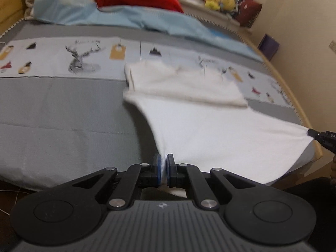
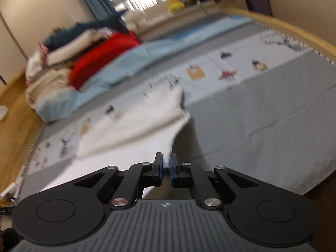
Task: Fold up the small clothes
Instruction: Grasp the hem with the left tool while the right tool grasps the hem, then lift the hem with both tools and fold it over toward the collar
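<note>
Fingers [image 1: 159, 168] of both grippers pinch near hem corners of white garment [image 1: 210, 130], body trailing toward 12 o'clock over bed [image 1: 63, 115].

Both tools look alike: the left gripper [image 1: 163, 169] and the right gripper [image 2: 166, 169] each have a grey ribbed body bearing a small compass-like emblem, two round black discs, black linkage arms with silver screws, and blue-padded black fingers [image 1: 157, 168].
</note>
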`<state>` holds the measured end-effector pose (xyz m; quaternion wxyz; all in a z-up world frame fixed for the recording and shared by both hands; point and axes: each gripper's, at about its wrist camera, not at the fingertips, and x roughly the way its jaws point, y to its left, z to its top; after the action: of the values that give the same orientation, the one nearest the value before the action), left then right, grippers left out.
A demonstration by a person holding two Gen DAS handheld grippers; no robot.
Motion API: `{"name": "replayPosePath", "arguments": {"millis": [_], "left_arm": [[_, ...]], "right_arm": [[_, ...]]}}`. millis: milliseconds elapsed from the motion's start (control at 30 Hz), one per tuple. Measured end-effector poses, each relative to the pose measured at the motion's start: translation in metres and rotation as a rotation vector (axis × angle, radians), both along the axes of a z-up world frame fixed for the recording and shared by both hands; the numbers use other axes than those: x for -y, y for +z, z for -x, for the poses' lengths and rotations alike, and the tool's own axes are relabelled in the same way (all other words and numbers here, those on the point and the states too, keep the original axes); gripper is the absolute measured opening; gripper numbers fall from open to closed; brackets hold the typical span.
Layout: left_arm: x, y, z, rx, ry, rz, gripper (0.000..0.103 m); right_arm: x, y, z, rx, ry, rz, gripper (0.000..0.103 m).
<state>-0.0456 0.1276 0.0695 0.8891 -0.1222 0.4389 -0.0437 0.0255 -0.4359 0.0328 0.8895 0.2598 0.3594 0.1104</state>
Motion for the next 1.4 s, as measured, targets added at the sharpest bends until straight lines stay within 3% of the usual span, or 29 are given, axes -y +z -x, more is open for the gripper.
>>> {"name": "replayPosePath", "arguments": {"millis": [133,233,300,500,633,733,800,867,933,1000,1133,1167,1267,1400], "left_arm": [[-0.015,0.037,0.037,0.067,0.042,0.098,0.004],[-0.025,0.045,0.040,0.079,0.100,0.156,0.004],[-0.029,0.042,0.025,0.078,0.120,0.150,0.004],[-0.044,-0.004,-0.071,-0.006,0.180,0.128,0.003],[-0.047,-0.046,-0.144,-0.035,0.158,0.024,0.003],[-0.050,-0.079,-0.179,-0.040,0.157,-0.010,0.003],[-0.050,-0.102,-0.190,-0.037,0.144,-0.019,0.003],[-0.049,-0.121,-0.201,-0.117,0.137,-0.024,0.000],[-0.052,-0.117,-0.207,-0.080,0.125,-0.014,0.000],[-0.063,-0.111,-0.210,-0.041,0.165,-0.011,0.003],[-0.090,-0.121,-0.209,-0.104,0.253,0.113,0.006],[-0.089,-0.124,-0.208,-0.125,0.244,0.111,0.008],[-0.078,-0.134,-0.210,-0.191,0.169,0.076,0.029],[-0.065,-0.143,-0.210,-0.208,0.114,0.005,0.034]], "right_arm": [[0.026,0.037,0.037,0.059,-0.032,-0.150,0.006],[0.031,0.050,0.041,0.066,-0.051,-0.166,0.006],[0.026,0.048,0.026,0.060,-0.046,-0.142,0.006],[-0.004,0.002,-0.052,-0.065,-0.094,-0.028,0.005],[-0.019,-0.031,-0.115,-0.142,-0.132,0.011,0.005],[-0.035,-0.059,-0.155,-0.195,-0.137,0.063,0.005],[-0.046,-0.078,-0.169,-0.209,-0.132,0.132,0.005],[-0.054,-0.098,-0.177,-0.233,-0.122,0.178,0.005],[-0.054,-0.108,-0.185,-0.275,-0.143,0.163,0.006],[-0.052,-0.111,-0.192,-0.262,-0.142,0.134,0.007],[-0.038,-0.107,-0.192,-0.205,-0.233,0.148,0.015],[-0.031,-0.108,-0.190,-0.202,-0.249,0.120,0.015],[-0.019,-0.120,-0.187,-0.234,-0.240,0.075,0.015],[-0.027,-0.136,-0.193,-0.286,-0.075,0.084,0.023]]}}
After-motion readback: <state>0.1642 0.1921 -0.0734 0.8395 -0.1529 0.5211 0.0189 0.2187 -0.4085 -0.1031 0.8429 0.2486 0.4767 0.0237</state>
